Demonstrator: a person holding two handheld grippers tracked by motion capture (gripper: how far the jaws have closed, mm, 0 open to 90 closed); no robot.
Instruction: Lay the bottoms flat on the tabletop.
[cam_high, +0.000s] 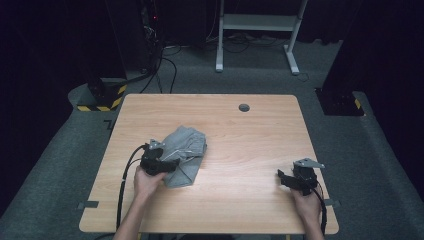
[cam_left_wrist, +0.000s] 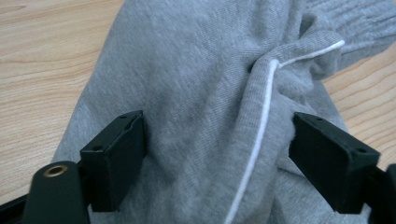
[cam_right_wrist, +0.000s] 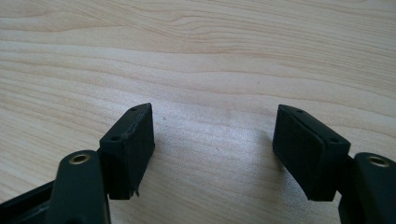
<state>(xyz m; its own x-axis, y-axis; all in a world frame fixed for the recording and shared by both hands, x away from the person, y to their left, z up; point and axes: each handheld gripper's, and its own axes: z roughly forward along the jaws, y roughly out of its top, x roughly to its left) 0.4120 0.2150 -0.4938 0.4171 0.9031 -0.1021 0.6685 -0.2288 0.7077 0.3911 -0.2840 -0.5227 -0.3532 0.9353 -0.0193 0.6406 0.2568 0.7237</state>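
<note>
Grey garment (cam_high: 185, 152), a soft knit piece loosely bunched, lies on the left half of the tabletop (cam_high: 240, 145), nearer the person's edge than the far one; in the left gripper view its fabric (cam_left_wrist: 196, 93) shows a ribbed cuff or hem at upper right and a thin white cord (cam_left_wrist: 261, 126) running along a raised fold. The tabletop is pale wood, with a small round grommet (cam_high: 244, 107) toward the far edge, well apart from the cloth. Left gripper (cam_high: 172, 165) sits at the garment's near-left edge, jaws spread wide with the cloth lying between them, not pinched; whether the pads already touch the fabric cannot be told. Right gripper (cam_high: 285, 179) rests well apart near the right edge, jaws likewise spread over bare wood (cam_right_wrist: 210, 70), holding nothing. Judged step: approach for a grasp on the garment, probably ahead of spreading or folding it. Next move likely calls for settling the left jaws onto the fold by the cord and closing on a single layer, and for bringing the right gripper across to a second edge. Nothing stands between the right gripper and the cloth. Likely snag: bunched layers, so a pinch may catch several thicknesses or the cord alone.
</note>
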